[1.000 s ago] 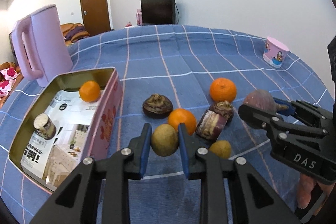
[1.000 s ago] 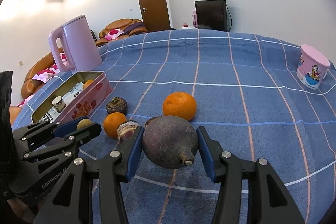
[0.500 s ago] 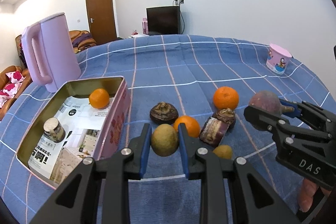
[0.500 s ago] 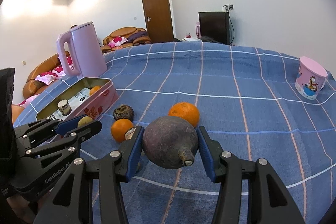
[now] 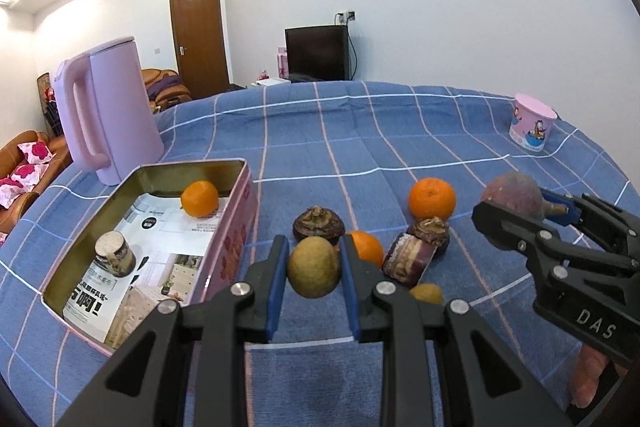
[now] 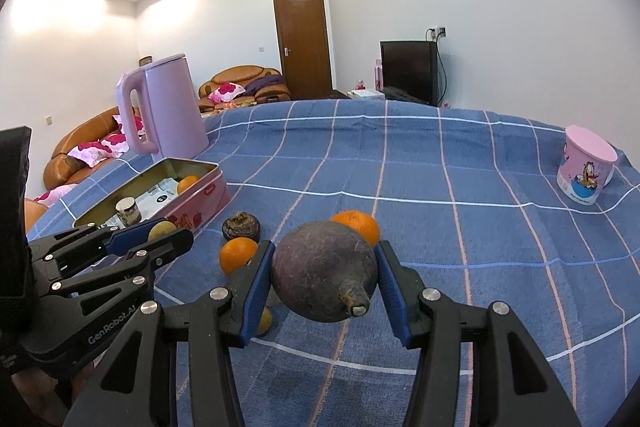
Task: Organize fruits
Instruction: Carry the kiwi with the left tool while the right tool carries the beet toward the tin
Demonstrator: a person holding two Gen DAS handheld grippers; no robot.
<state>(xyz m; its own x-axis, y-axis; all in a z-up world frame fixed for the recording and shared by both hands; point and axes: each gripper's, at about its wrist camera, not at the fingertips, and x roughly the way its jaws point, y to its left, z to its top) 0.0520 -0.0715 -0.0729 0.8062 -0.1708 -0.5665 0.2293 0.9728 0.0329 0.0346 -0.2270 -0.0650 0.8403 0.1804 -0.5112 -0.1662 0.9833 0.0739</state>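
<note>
**Both claws loaded above the fruit pile**

A blue checked cloth (image 5: 400, 131) covers the worktop from edge to edge. At its left rear stands a tall pink kettle (image 5: 108, 115), and just in front of it lies an open pink tin (image 5: 236, 239) lined with printed paper; inside are one orange (image 5: 199, 198) at the far end and a small round jar (image 5: 114, 257) nearer the camera. A pink cartoon cup (image 6: 586, 167) sits well apart at the far right.

The right claw (image 6: 324, 283) is closed on a large dark purple round fruit (image 6: 320, 267), stem end toward the camera, both blue pads pressed to its sides and the fruit lifted clear of the cloth. The left claw (image 5: 314, 267) is clamped on a smaller yellow-green fruit (image 5: 314, 265), likewise held off the cloth, just right of the tin's near wall.

Between and beyond the claws lie the loose pieces: an orange (image 5: 432, 198) farthest back, a second orange (image 5: 366, 247) partly hidden behind the left claw, two brown knobbly bulbs (image 5: 318, 225), one resting against a cut purple-striped chunk (image 5: 408, 259), and a small yellow fruit (image 5: 426, 293) nearest.
</note>
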